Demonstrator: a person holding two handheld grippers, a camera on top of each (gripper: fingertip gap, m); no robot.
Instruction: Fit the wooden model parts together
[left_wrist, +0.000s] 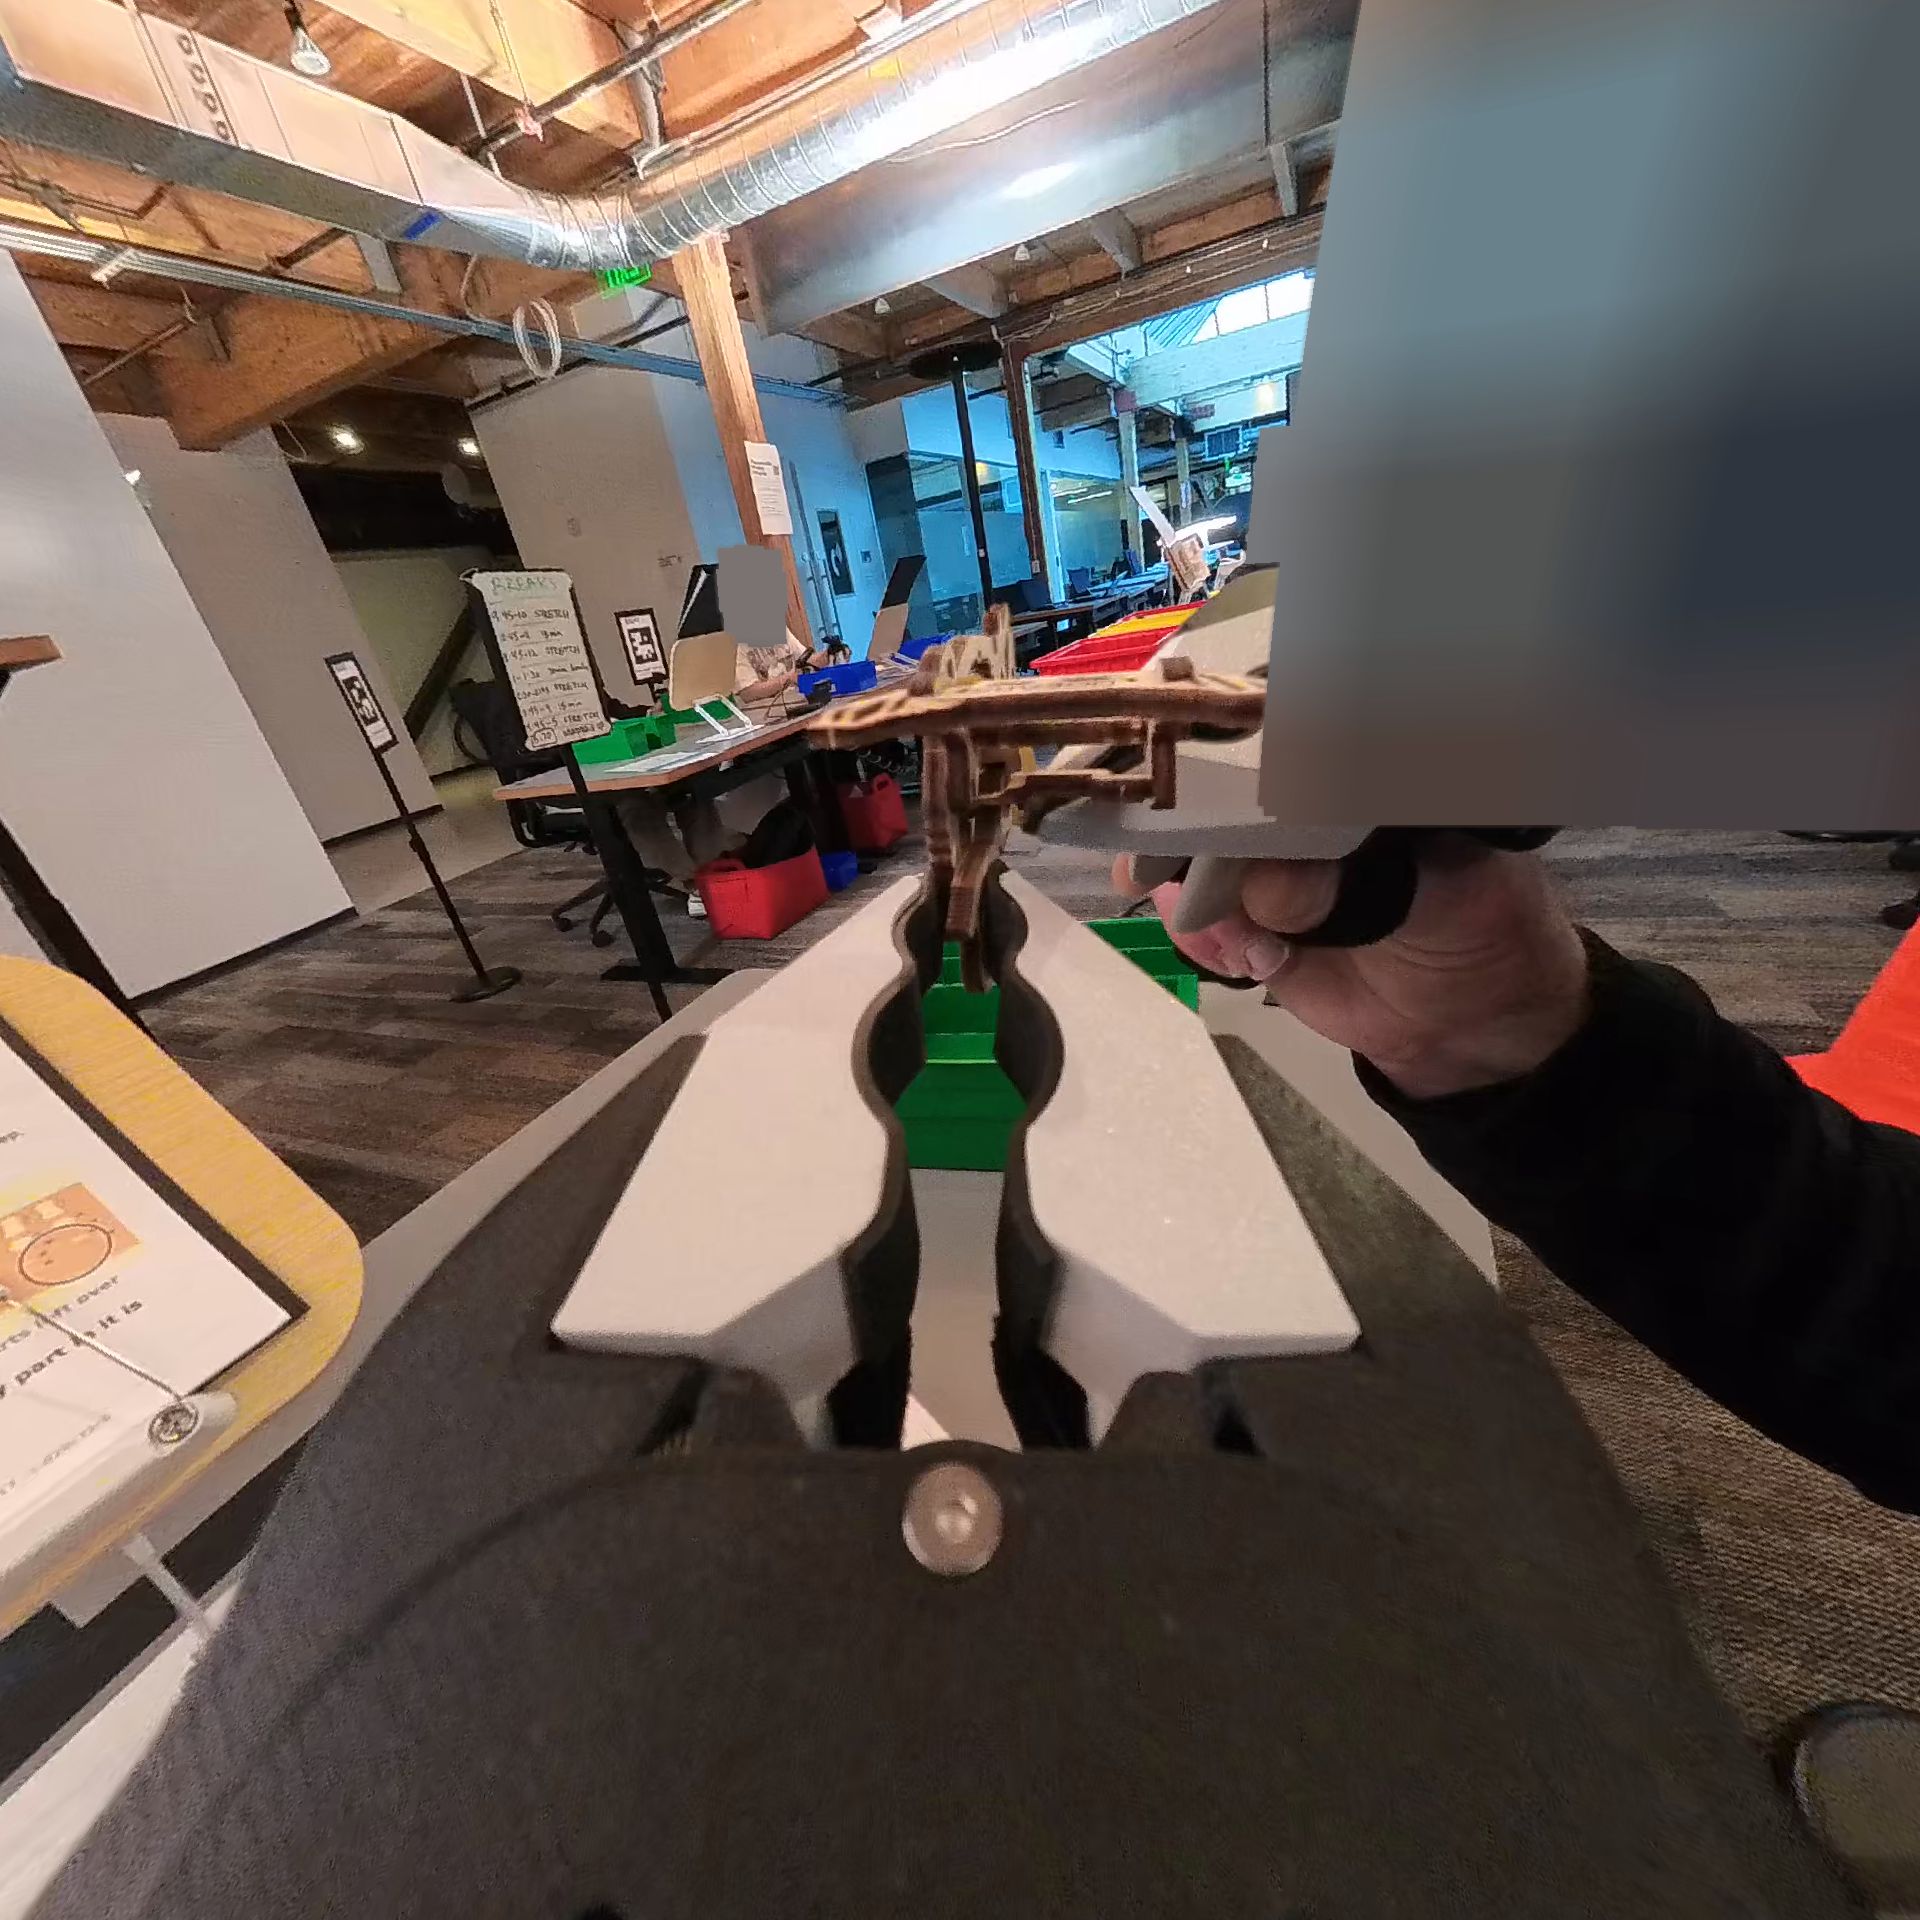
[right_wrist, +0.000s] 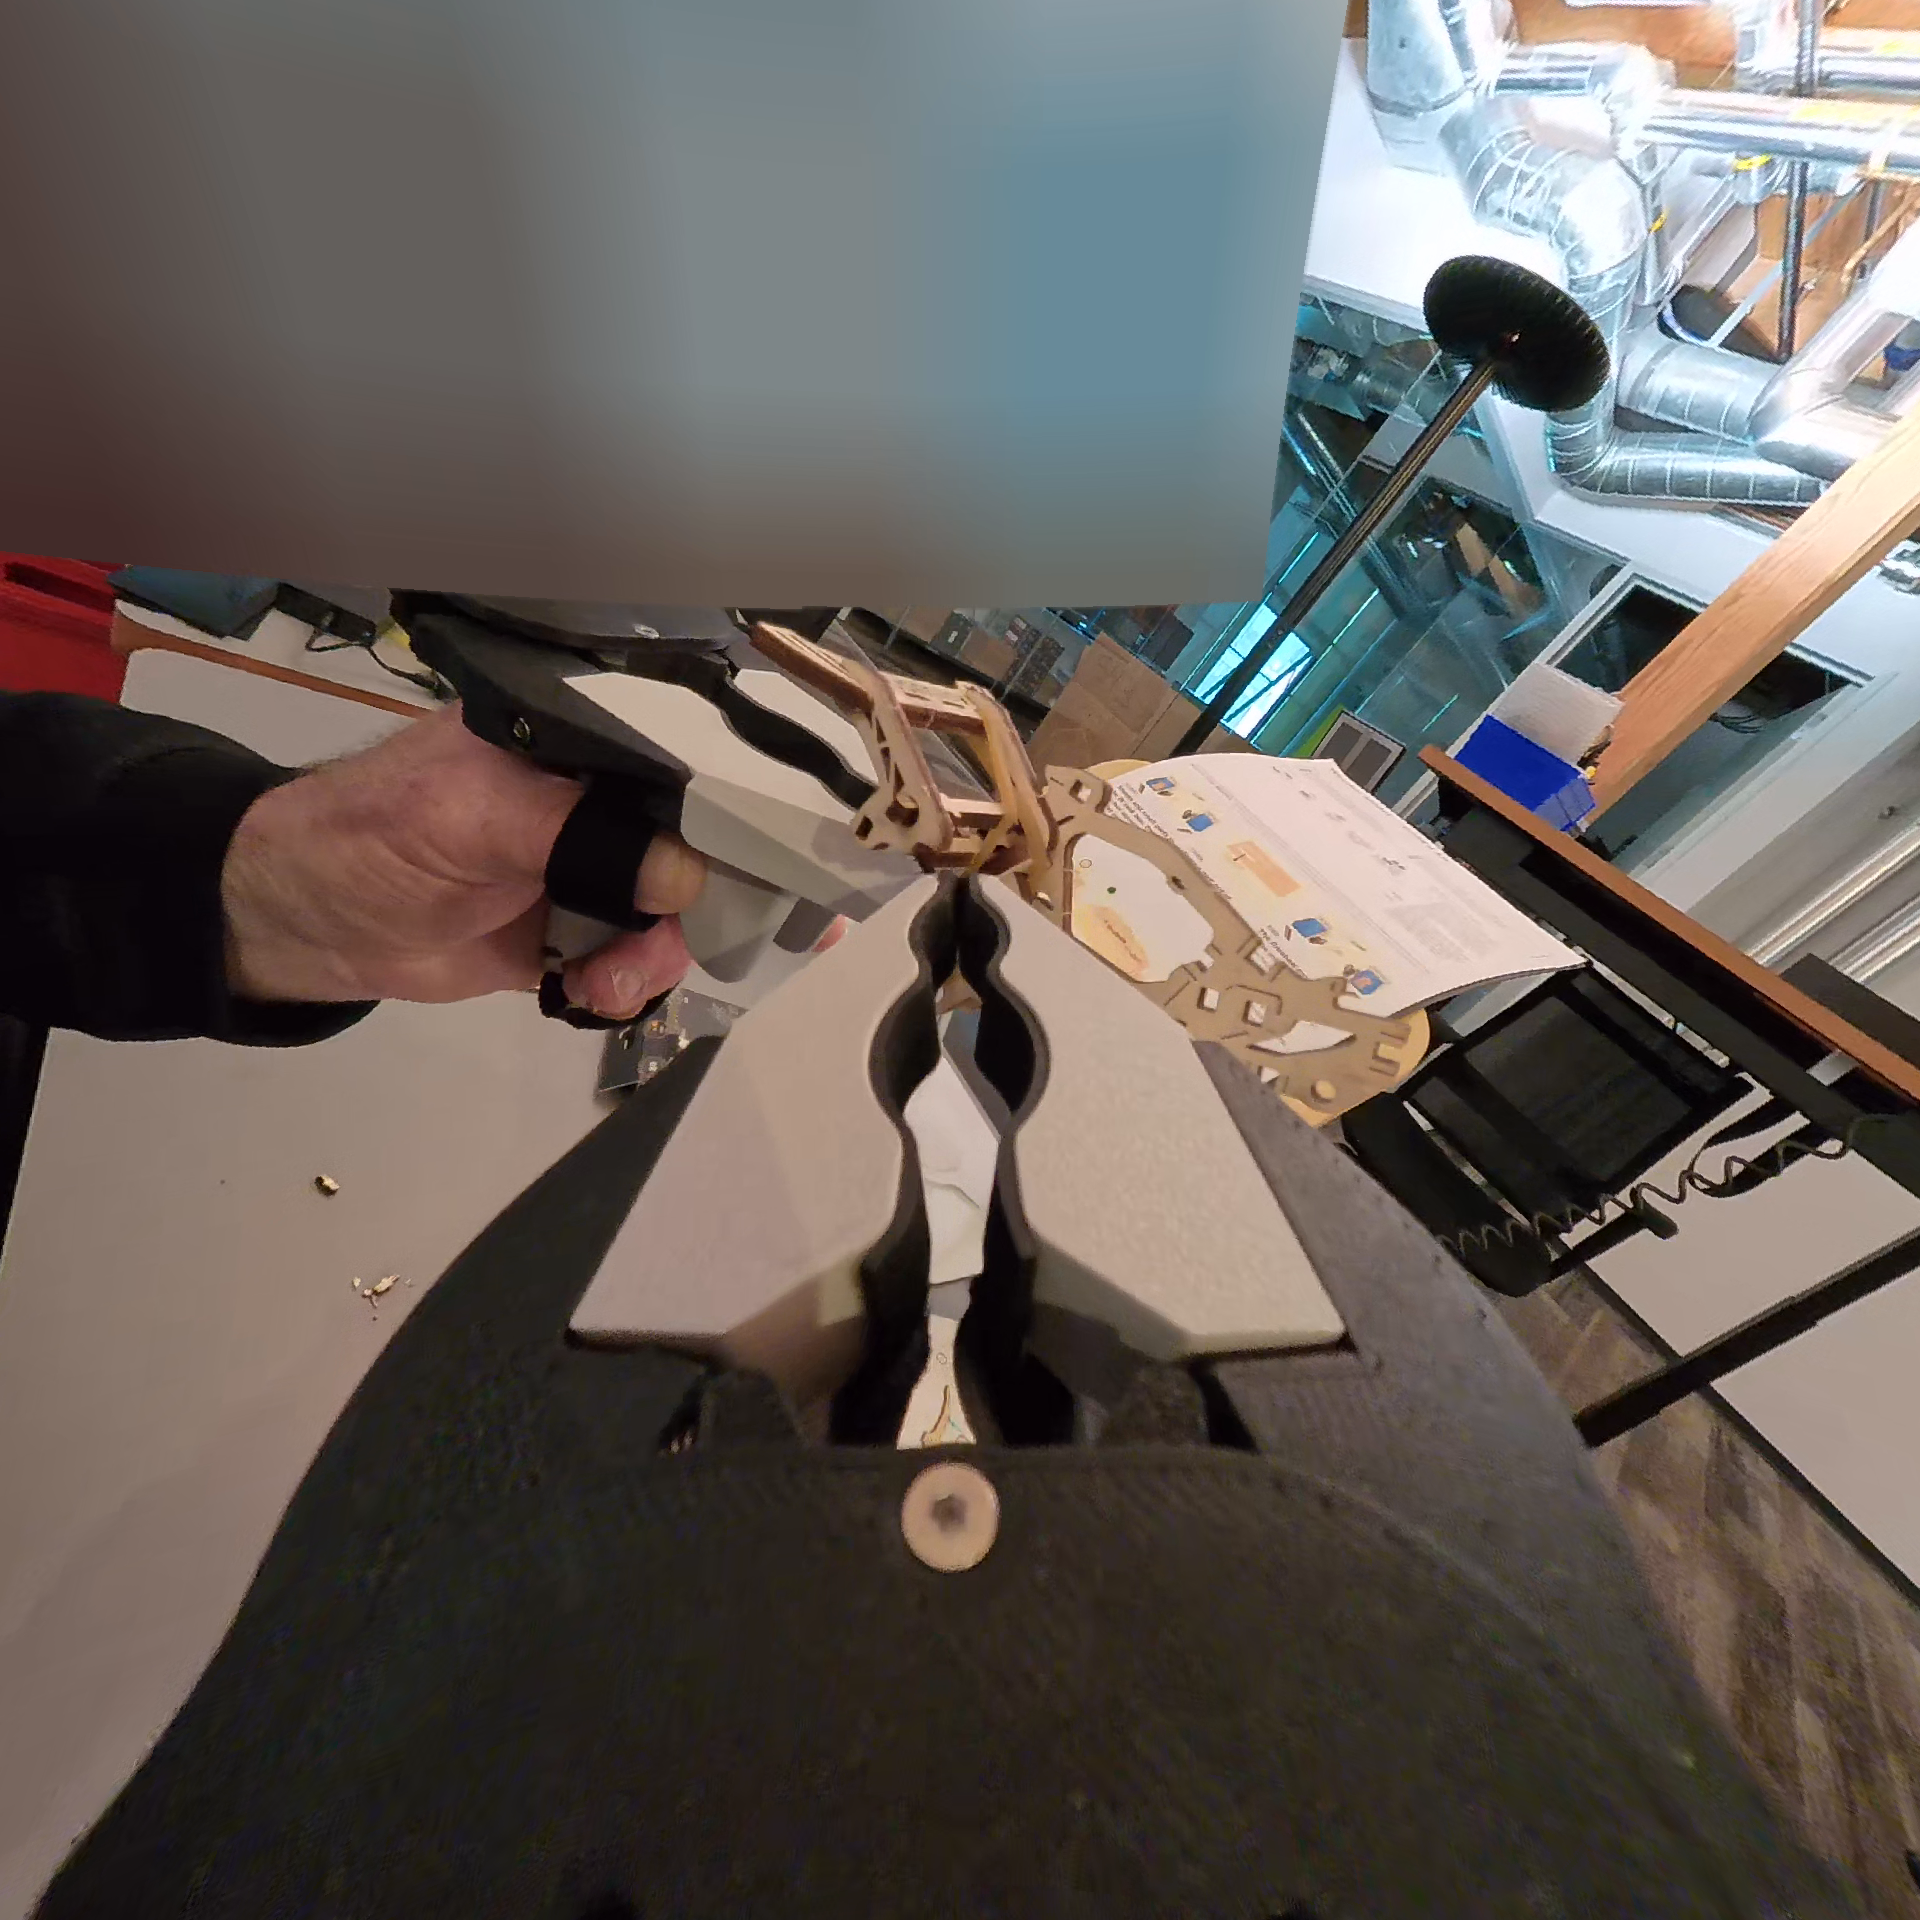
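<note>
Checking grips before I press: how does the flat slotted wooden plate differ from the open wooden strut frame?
The flat slotted wooden plate is broad, curved and pierced by square slots; the open wooden strut frame is a narrow box of thin bars. The right claw seems to pinch the plate; the left claw pinches the frame. Both are pale cut wood, joined together.

The wooden model (left_wrist: 1039, 717) is pale laser-cut plywood with dark scorched edges. The left hand-held gripper (left_wrist: 961, 914) has matt grey plastic fingers (left_wrist: 769, 1122), rough black housing, and a shiny metal screw (left_wrist: 952, 1519).
</note>
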